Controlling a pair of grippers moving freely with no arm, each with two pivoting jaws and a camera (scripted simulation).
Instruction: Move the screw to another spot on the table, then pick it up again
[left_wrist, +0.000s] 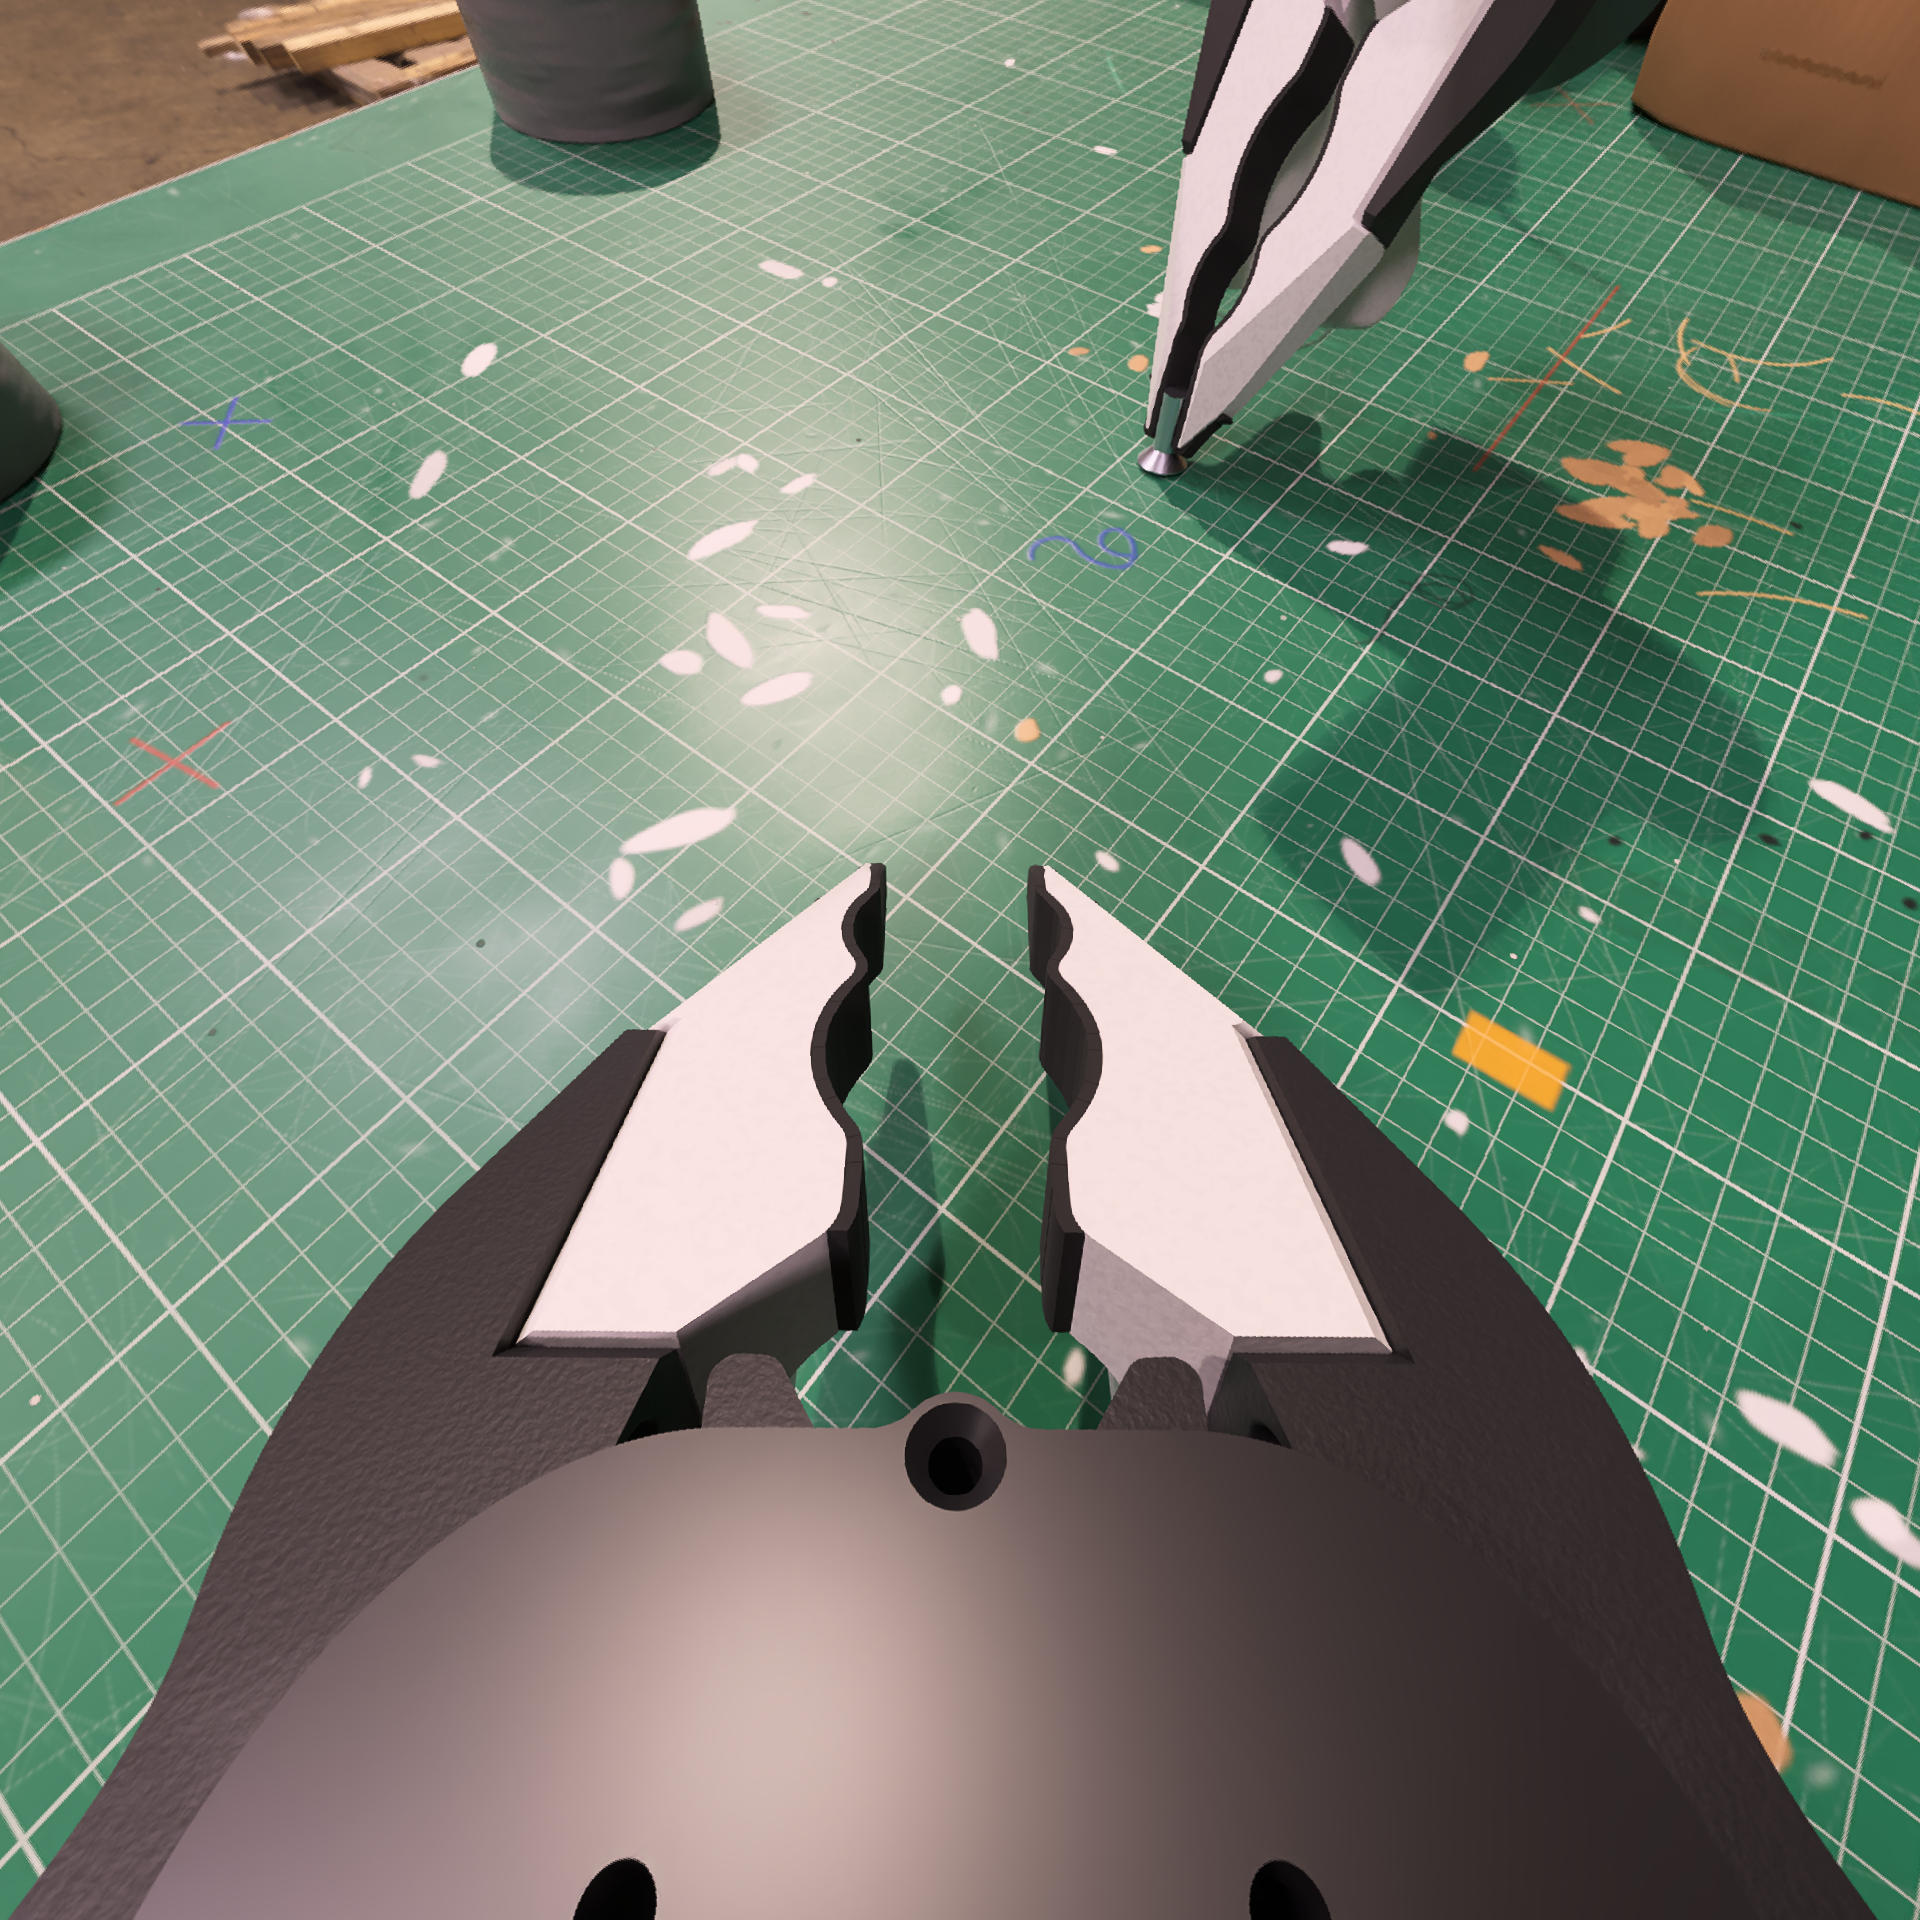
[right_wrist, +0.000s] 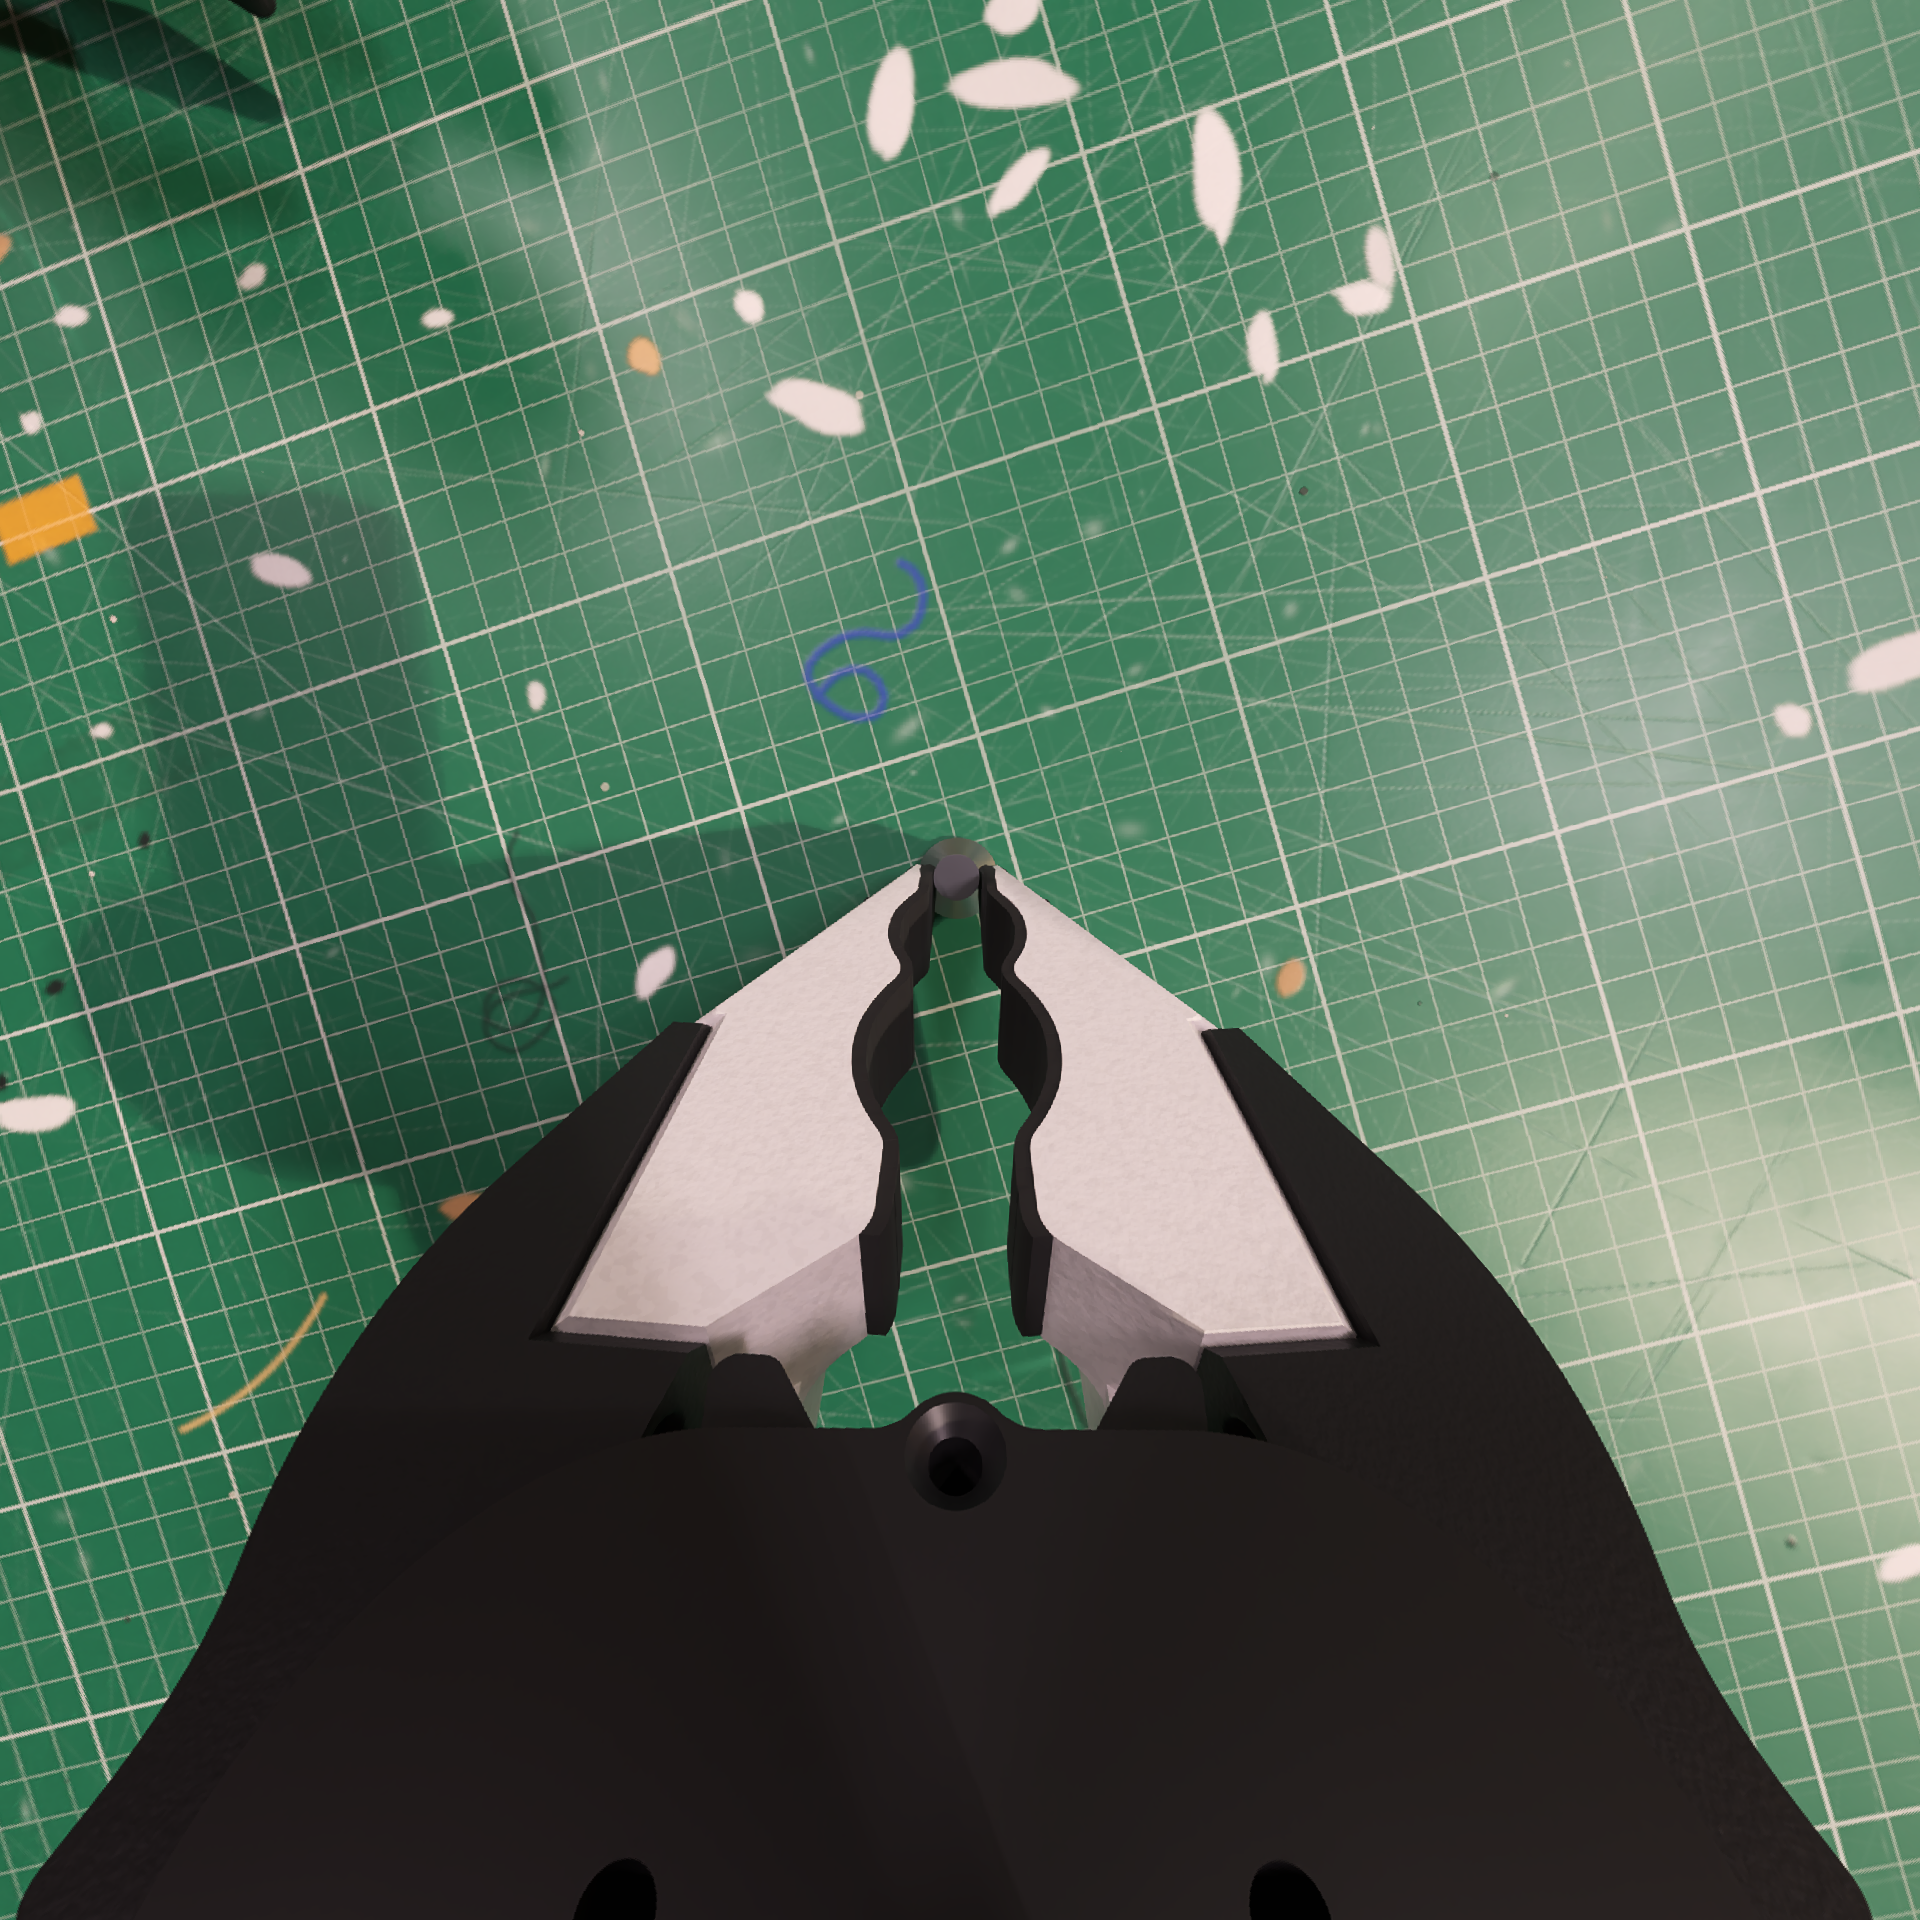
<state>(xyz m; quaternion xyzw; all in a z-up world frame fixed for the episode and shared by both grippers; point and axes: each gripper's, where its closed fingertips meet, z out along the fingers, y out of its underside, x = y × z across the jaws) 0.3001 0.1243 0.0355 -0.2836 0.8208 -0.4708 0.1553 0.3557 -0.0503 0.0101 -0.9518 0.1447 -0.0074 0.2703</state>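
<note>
A small metal screw (left_wrist: 1165, 436) stands head-down on the green cutting mat (left_wrist: 416, 623). My right gripper (left_wrist: 1179, 421) points steeply down at the far right of the left wrist view, with its fingertips closed around the screw's shaft. In the right wrist view the screw (right_wrist: 955, 881) sits pinched between the tips of the right gripper (right_wrist: 955, 883), seen end-on. Its head touches or nearly touches the mat. My left gripper (left_wrist: 956, 883) is open and empty, hovering low over the mat well in front of the screw.
A dark grey cylinder (left_wrist: 592, 62) stands at the back, another (left_wrist: 21, 416) at the left edge. A cardboard box (left_wrist: 1787, 94) sits at the back right. Wooden slats (left_wrist: 322, 42) lie beyond the mat's far edge. The mat bears paint flecks and pen marks.
</note>
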